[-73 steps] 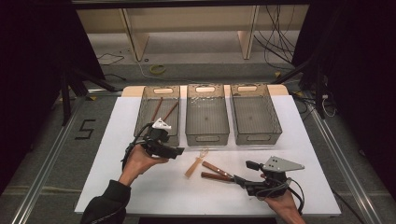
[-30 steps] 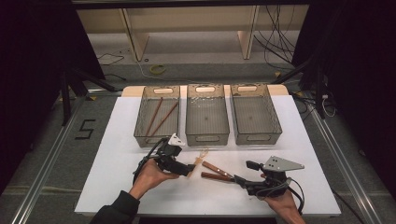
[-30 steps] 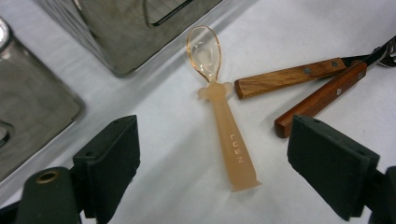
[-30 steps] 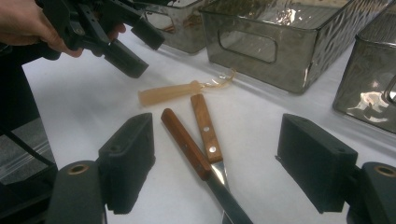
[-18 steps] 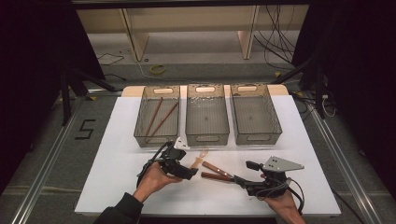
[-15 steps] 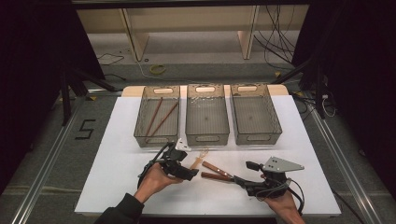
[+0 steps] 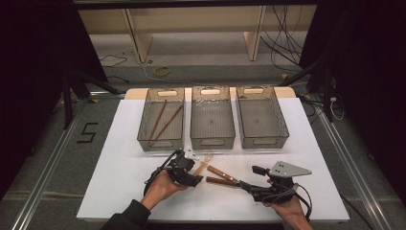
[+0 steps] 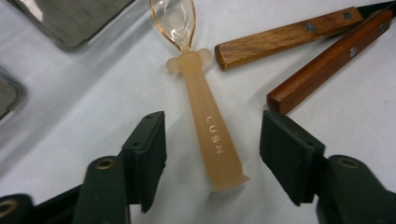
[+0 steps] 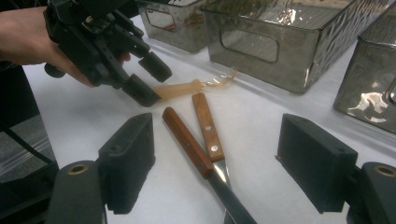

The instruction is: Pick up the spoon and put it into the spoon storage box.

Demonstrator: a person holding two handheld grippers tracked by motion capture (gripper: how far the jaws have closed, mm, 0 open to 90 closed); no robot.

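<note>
Left gripper view: spoon (image 8: 212,135) handle is straddled by closing, untouching jaws, its long axis toward 12 o'clock.

Lettering on a spoon handle, a numeral on the floor

The pale, translucent handle of a small spoon (image 8: 208,126), lying on the white table, carries the raised white letters "LUSN", running lengthwise along the handle in the left gripper view. On the grey floor (image 7: 43,158) left of the table, the numeral "5" (image 7: 87,132) is marked out in dark tape, seen in the high view.
</note>
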